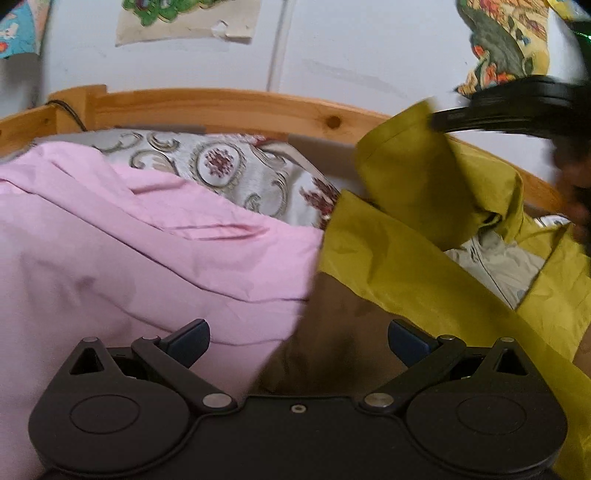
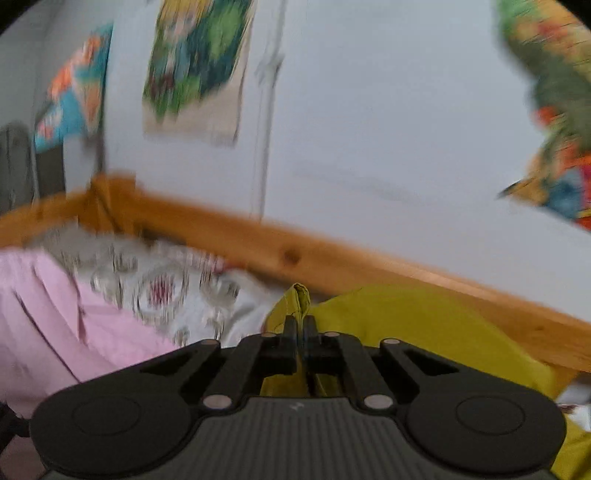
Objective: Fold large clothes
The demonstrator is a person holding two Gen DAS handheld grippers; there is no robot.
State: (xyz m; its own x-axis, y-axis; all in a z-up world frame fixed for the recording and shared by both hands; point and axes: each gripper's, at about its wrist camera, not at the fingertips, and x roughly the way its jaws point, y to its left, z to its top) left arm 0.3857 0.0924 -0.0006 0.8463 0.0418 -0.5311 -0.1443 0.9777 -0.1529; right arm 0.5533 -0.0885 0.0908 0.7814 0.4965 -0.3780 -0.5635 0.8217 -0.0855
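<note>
Right gripper [image 2: 300, 325] is pinched on raised yellow garment [image 2: 406, 325], angled slightly downward; left gripper [image 1: 298, 338] is spread over the bed [image 1: 229, 107].

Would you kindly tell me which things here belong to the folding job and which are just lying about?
Belongs to the job:
- yellow-green jacket
- right claw, shut on the jacket's fabric
- left claw, open

Just lying about:
- pink cloth
- patterned pillow
- wooden bed frame
- wall posters

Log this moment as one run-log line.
stage: first grasp | right gripper: shut on yellow-green garment edge, lifted | left gripper: open, holding nothing | pink garment: lying beside, untouched
</note>
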